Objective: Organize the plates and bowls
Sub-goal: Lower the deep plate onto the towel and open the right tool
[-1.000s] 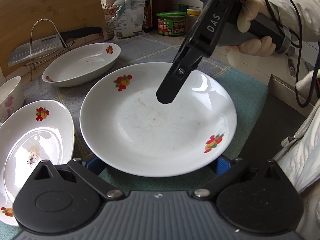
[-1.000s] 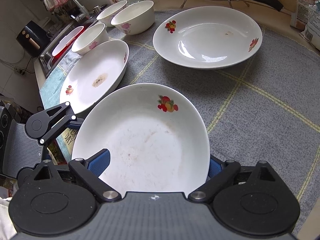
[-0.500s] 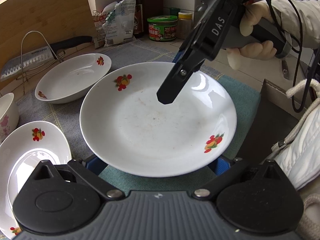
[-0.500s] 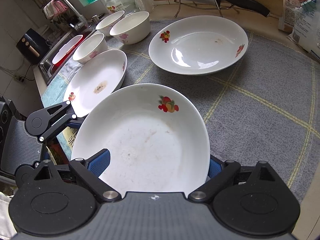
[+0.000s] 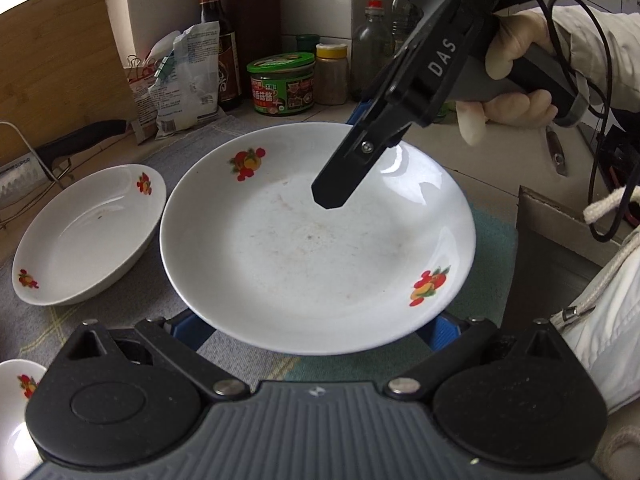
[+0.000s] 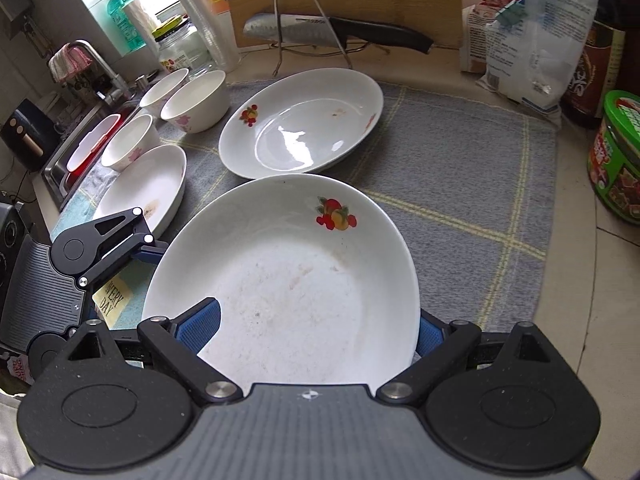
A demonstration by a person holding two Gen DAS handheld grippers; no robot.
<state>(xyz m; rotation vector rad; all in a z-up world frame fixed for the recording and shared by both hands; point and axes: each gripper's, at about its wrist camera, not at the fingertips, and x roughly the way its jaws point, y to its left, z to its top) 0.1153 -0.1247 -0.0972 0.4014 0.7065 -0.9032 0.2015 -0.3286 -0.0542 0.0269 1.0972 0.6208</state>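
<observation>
Grey woven mat [image 6: 460,184] with a pale yellow grid covers the counter; soft and slightly grippy by the look of it.

Carried plate [image 5: 316,240]: white glazed ceramic, shallow, round, fruit decals on the rim, faint brown residue in the well. It's held above the mat, near side of the scene, just near of the far plate [image 6: 300,124].

Left gripper [image 5: 316,330] spans the plate's near rim, blue ribbed pads either side of it, jaws wide. Can't tell from the left wrist view whether the pads actually bear on the rim or just sit under it.

Right gripper [image 6: 318,330] is closed on the opposite rim: one finger lies over the plate's top face in the left wrist view, the other shows blue below the rim. Narrow bite, rim only.

Risks, as I judge them:
- Glaze is slick and the right grip is at the edge. If the two grippers tilt or separate out of sync, the plate can pivot out and drop.
- Lowering onto the far plate off-centre means rim-on-rim contact, then a chip or slide.
- The residue may make stacked plates stick or sit uneven.

Other items: oval-looking plate [image 6: 140,188] at left with a brown smear, three small white bowls [image 6: 196,100] with pink flower prints beyond it by the sink, all glossy ceramic. Knife [image 6: 332,32] on a wire rack at the far edge; keep the swing away from it.
</observation>
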